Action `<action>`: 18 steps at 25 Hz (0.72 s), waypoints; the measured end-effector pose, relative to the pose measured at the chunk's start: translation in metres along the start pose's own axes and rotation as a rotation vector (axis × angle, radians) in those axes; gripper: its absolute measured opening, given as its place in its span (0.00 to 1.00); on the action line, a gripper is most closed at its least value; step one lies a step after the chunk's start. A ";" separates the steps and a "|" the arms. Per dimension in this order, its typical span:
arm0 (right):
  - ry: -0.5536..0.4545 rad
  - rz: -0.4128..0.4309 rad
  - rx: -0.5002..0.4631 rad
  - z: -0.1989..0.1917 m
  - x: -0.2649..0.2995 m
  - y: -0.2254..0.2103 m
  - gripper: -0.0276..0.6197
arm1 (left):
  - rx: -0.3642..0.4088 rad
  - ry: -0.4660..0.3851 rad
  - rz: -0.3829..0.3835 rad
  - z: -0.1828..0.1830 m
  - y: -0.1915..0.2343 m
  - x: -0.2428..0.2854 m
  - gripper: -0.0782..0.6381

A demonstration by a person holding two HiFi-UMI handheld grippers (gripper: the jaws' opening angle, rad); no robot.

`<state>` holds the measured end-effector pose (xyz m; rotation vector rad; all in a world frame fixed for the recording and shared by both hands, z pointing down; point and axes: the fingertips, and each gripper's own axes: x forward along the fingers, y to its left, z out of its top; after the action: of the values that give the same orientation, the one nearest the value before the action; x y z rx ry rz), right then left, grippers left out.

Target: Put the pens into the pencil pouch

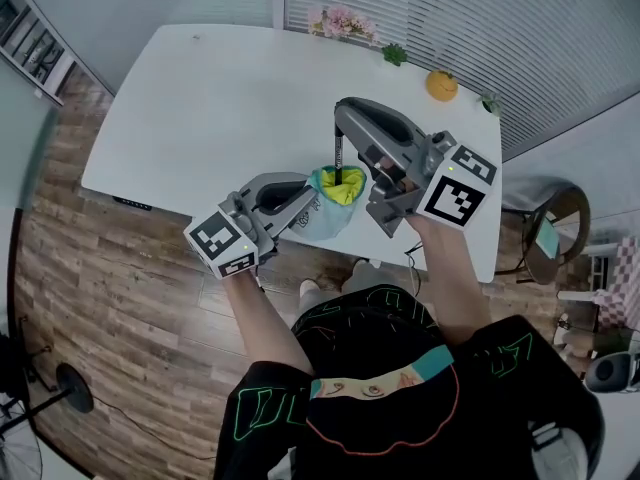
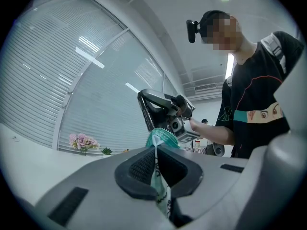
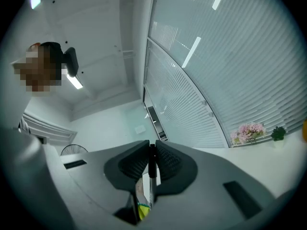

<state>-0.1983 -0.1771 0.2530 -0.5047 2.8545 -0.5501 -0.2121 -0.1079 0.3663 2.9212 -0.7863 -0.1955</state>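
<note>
We hold the left hand-held gripper (image 1: 303,200) about level in front of our chest, with the left forearm (image 1: 258,308) stretched under it and its marker cube toward us. Its jaws are fully closed on the rim of the pale teal fabric pencil pouch (image 1: 326,218), with a fold of the cloth pinched flat between the pads. The pouch hangs from that grip just beyond the jaw tips, its yellow-lined mouth gaping upward. We cannot tell whether its bottom rests on anything.

The right hand-held gripper (image 1: 339,128) reaches out from the right forearm (image 1: 452,273), and its long jaws arch over the pouch. They stand only narrowly apart, clamped on a slim black pen (image 1: 338,158). The pen hangs upright below the jaw tips, with its lower end at the yellow opening of the pouch. The two hand-held grippers are near each other, with the pouch between them.

Under and beyond both hand-held grippers lies the white bench (image 1: 220,98), and the pouch sits over its near edge. Far past the right hand-held gripper, along the bench's back edge, stand a bunch of pink flowers (image 1: 343,21), a small green plant (image 1: 395,54) and a round yellow-orange ornament (image 1: 441,85). Pale slatted blinds (image 1: 470,23) cover the wall behind them. A brown wood-plank floor (image 1: 120,308) spreads to the left of the left hand-held gripper.
</note>
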 end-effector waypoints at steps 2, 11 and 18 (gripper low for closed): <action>-0.014 0.007 -0.008 -0.003 -0.003 0.005 0.11 | 0.008 -0.011 0.020 0.001 -0.001 0.000 0.11; 0.077 -0.021 -0.085 -0.032 -0.016 0.006 0.11 | 0.034 -0.043 0.159 0.003 0.017 -0.004 0.11; 0.271 -0.105 -0.183 -0.068 -0.036 -0.007 0.11 | 0.060 -0.052 0.171 0.009 0.018 0.002 0.11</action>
<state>-0.1798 -0.1485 0.3222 -0.6601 3.1709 -0.4025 -0.2202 -0.1250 0.3592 2.8943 -1.0617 -0.2365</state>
